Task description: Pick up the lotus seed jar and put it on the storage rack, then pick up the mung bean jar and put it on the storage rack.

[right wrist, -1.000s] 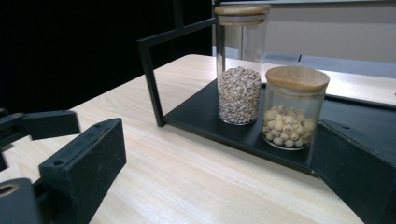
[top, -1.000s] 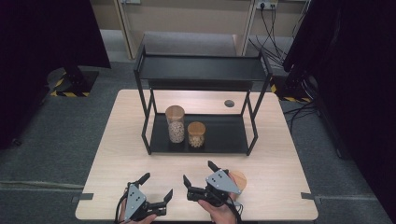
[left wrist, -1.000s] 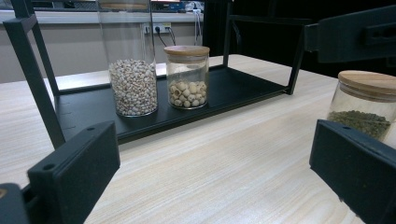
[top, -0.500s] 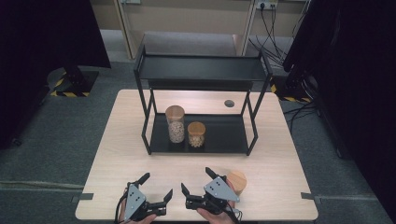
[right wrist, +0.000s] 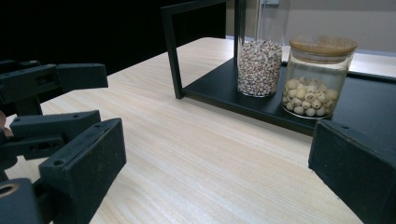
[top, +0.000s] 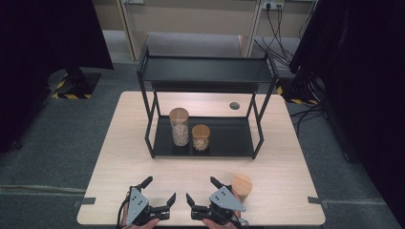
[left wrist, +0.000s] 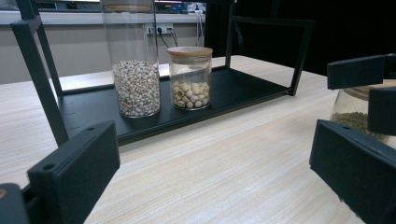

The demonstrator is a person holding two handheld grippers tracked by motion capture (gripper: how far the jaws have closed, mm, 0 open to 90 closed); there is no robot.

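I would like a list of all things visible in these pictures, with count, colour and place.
table: one, light wood, bearing everything.
rack: one, black, two shelves, at the table's middle.
tall jar: one, clear with wooden lid, small pale grains, on the lower shelf.
short jar: one, clear with wooden lid, larger pale seeds, right of the tall jar.
third jar: one, wooden lid, green contents, on the table beside the right gripper.
left gripper: black, open.
right gripper: black, open.

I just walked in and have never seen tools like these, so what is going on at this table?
A person holds the left gripper and the right gripper low over the near edge of the wooden table, jaws open and empty. A wooden-lidded jar stands beside the right gripper. A tall jar and a short jar stand on the black shelf rack's lower tray.
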